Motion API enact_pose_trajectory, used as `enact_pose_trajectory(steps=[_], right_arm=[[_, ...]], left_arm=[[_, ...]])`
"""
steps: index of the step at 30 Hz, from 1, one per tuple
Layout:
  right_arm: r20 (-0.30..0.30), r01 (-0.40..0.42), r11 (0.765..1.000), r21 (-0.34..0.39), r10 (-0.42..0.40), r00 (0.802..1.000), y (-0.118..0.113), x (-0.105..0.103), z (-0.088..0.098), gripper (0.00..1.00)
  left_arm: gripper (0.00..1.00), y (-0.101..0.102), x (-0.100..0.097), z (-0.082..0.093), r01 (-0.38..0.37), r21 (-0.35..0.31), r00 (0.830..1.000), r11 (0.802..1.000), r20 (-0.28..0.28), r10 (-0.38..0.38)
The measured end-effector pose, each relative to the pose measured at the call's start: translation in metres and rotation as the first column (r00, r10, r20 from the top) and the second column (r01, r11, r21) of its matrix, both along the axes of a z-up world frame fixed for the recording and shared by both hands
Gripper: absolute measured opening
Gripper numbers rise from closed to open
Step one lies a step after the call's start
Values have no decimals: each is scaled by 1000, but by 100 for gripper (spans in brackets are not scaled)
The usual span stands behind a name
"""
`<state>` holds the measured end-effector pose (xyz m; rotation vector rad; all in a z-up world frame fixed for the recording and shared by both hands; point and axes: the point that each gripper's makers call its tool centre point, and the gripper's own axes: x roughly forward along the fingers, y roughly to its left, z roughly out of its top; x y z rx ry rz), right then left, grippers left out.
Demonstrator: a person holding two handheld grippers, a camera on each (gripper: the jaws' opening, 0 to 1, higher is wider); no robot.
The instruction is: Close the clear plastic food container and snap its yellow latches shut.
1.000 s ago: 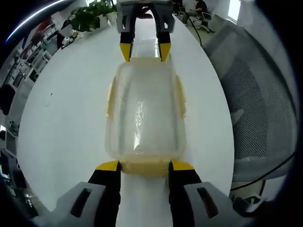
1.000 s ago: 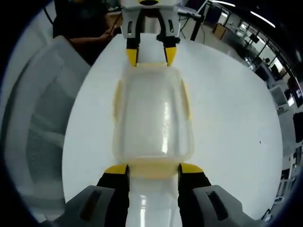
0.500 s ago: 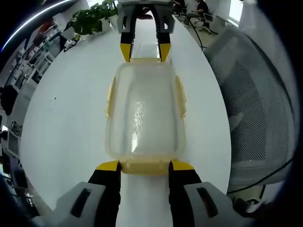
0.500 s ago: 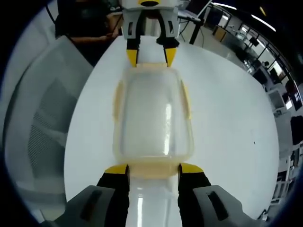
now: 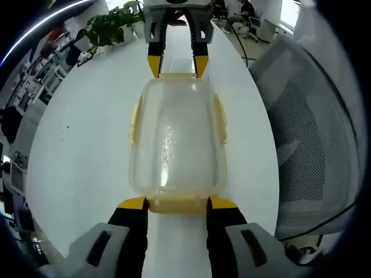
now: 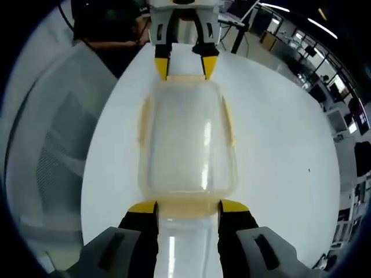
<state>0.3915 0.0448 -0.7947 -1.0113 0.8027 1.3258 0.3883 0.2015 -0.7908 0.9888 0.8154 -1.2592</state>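
Nothing shifts beyond slight camera drift. Container (image 5: 175, 139) lies on the white surface (image 5: 81, 145), long axis running straight between the two hand-held grippers. Left hand-held gripper (image 5: 175, 202) straddles its near end latch (image 5: 177, 204), jaws spread; right hand-held gripper (image 6: 188, 207) spread likewise at the opposite end.

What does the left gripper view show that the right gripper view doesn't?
The left gripper view alone has a potted plant beyond the table's far end, with the mesh chair on its right side. The right gripper view instead has that chair on its left and a dim office with ceiling lights. Both share the clear food container on the white table, lid on, with the left gripper and right gripper at opposite yellow end latches.
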Motion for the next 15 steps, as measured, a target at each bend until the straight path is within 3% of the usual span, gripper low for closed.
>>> enact_pose_trajectory(steps=[15], right_arm=[[4,5,1000,3,-5,1000,-21,-1,8,38]], left_arm=[[39,-20,-1,6,0,-7,1000,1000,1,0]])
